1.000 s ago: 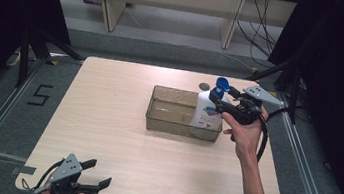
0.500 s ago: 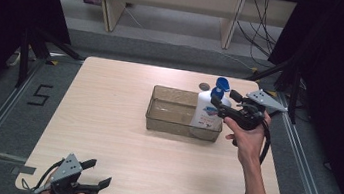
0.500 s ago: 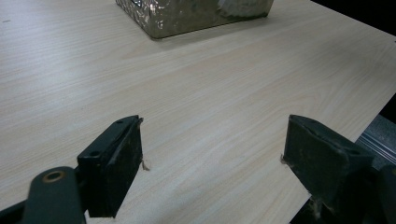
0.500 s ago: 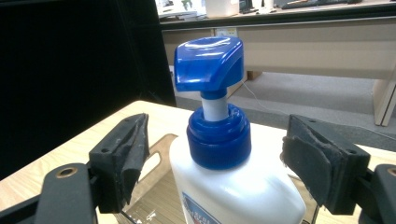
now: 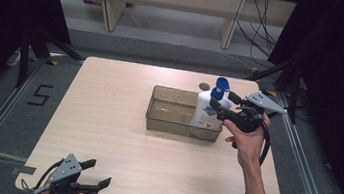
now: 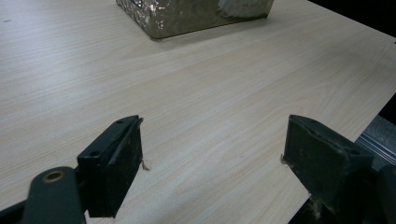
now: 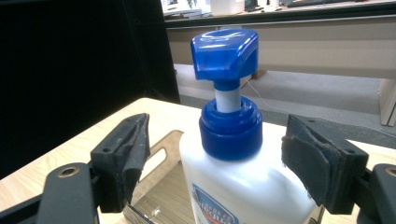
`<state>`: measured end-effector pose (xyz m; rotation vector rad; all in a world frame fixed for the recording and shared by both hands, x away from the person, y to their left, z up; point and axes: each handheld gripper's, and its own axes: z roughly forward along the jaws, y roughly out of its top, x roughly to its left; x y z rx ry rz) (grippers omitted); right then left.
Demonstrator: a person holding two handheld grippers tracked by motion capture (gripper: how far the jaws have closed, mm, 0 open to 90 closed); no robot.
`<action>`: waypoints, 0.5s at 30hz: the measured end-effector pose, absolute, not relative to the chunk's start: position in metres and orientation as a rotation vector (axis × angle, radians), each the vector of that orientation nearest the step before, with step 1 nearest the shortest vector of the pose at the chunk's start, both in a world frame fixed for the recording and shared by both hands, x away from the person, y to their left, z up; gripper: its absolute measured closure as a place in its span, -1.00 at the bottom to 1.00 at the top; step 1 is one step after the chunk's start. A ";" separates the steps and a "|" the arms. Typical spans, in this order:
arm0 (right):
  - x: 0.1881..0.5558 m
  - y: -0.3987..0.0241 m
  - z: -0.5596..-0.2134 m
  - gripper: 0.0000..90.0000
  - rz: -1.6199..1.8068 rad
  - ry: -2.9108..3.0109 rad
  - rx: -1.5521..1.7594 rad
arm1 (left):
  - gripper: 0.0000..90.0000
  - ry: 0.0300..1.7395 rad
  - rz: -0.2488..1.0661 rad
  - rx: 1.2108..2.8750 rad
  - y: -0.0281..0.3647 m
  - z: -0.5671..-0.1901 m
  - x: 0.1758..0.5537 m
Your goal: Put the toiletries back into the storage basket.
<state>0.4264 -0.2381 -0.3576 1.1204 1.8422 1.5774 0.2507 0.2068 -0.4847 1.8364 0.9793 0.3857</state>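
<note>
- High view: the left tongs point(image 5: 97, 178) are seen at the near tabletop point(image 5: 106, 118) edge, jaws spread wide, nothing held.
- Farther off, the pump bottle point(image 5: 207, 109) is stood upright in the clear bin point(image 5: 166, 121), at its right end.
- The right tongs point(image 7: 215, 154) are set open around the bottle's shoulder, pads apart from it.
- The bottle is judged stiff, smooth, rather slippery; the shoulder below the blue collar point(image 7: 230, 128) is best gripped.
</note>
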 end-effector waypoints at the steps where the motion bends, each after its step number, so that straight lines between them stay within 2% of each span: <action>1: 0.425 -0.238 -0.357 -0.47 1.586 1.848 1.124 | -0.58 0.980 0.386 1.836 0.207 -0.485 0.251; 15: 0.402 -0.251 -0.364 -0.46 1.564 1.828 1.117 | -0.58 0.983 0.387 1.834 0.207 -0.485 0.250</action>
